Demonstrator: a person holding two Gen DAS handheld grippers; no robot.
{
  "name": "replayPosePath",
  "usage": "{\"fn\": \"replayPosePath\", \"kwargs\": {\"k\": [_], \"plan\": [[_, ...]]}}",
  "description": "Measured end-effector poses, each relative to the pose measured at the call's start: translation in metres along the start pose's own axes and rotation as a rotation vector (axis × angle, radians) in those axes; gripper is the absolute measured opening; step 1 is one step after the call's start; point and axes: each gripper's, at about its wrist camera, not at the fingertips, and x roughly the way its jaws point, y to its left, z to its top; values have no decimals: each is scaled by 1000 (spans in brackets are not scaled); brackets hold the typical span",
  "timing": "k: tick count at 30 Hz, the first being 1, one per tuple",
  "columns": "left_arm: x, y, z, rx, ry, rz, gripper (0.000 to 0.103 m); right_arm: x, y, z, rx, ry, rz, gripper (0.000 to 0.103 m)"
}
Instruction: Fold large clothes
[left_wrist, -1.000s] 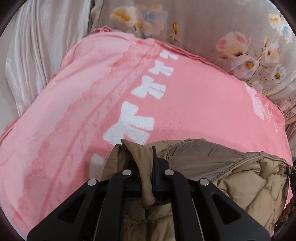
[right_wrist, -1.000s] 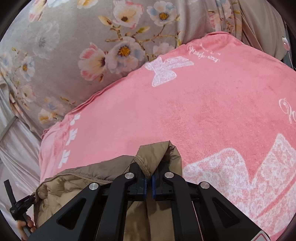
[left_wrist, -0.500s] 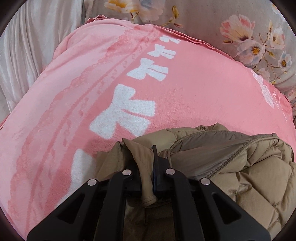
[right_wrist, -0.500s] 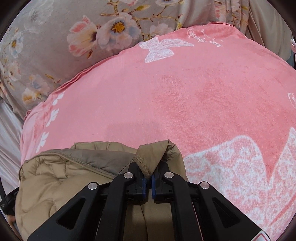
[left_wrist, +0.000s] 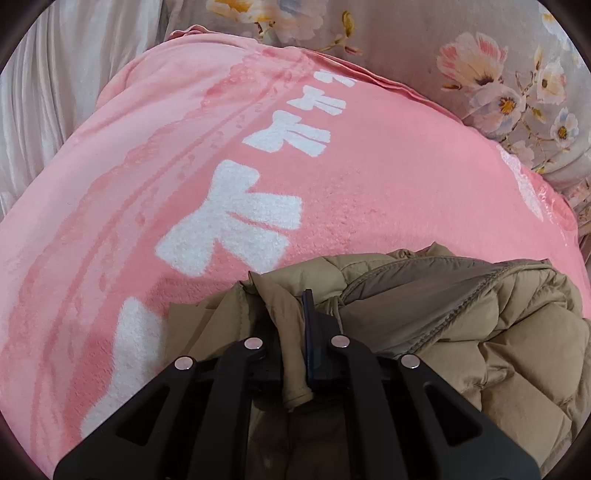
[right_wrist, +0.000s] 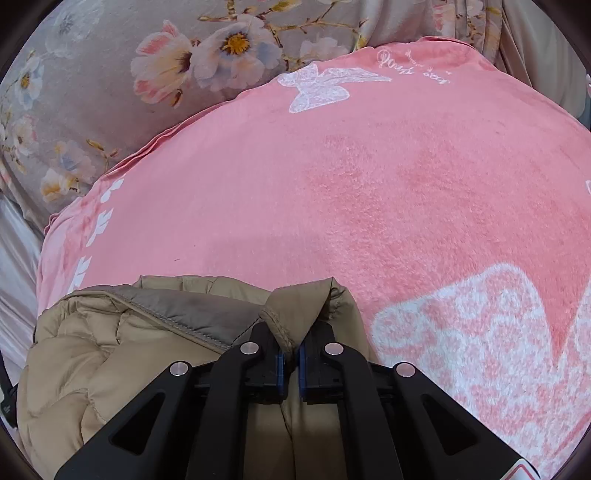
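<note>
Bedding first: pink blanket (left_wrist: 369, 206) w/ white butterfly and lettering patterns fills most of both views, lying over a grey floral sheet (right_wrist: 110, 92) that shows along the far side; the blanket's far edge is a rippled hem against that sheet. Pale satin drape (left_wrist: 55, 92) hangs at the far left of the left view. Lots of bare pink blanket ahead of both tools, right up to the hem. Tan quilted puffer jacket (left_wrist: 498, 350) sits bunched on the near part of the blanket, between the two tools, grey-brown lining w/ stitched edge turned up on top. Jacket's near portion runs under the tool bodies and out of frame, so its full shape is hard to make out. Left tool (left_wrist: 293, 332) is clamped on a fold of jacket fabric, a tab of cloth hanging down between the fingers. Right tool (right_wrist: 291, 347) is pinched tight on a peaked jacket edge, blue pads nearly meeting around it.
</note>
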Motion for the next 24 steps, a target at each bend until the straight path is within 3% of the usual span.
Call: {"fn": "replayPosePath", "kwargs": {"k": [3, 6, 7, 8, 10, 12, 15, 16, 17, 19, 24], "plan": [[-12, 22, 5, -87, 15, -119, 8, -8, -8, 5, 28, 21, 44, 6], [-46, 44, 15, -150, -13, -184, 21, -50, -25, 10, 96, -33, 57, 32], [-68, 49, 21, -145, -48, -172, 36, -66, -28, 12, 106, -68, 42, 46], [-89, 51, 26, -132, -98, -122, 54, -86, -30, 14, 102, -110, 22, 46], [-134, 49, 37, -71, -243, 0, 65, -118, -25, 18, 69, -177, 13, 46], [-168, 38, 47, -21, -322, 75, 66, -143, -10, 19, 31, -231, 11, 46], [-198, 6, 52, 28, -366, 12, 65, -158, 32, 12, -74, -262, 50, 41], [-196, -13, 49, 59, -344, -19, 65, -155, 53, 7, -126, -244, 67, 33], [-188, -33, 44, 93, -310, -53, 64, -148, 73, 1, -182, -216, 91, 18], [-159, -68, 31, 146, -233, -81, 57, -129, 107, -13, -260, -177, 102, 6], [-82, -125, -4, 222, -78, -68, 38, -72, 150, -32, -336, -83, 94, 1]]}}
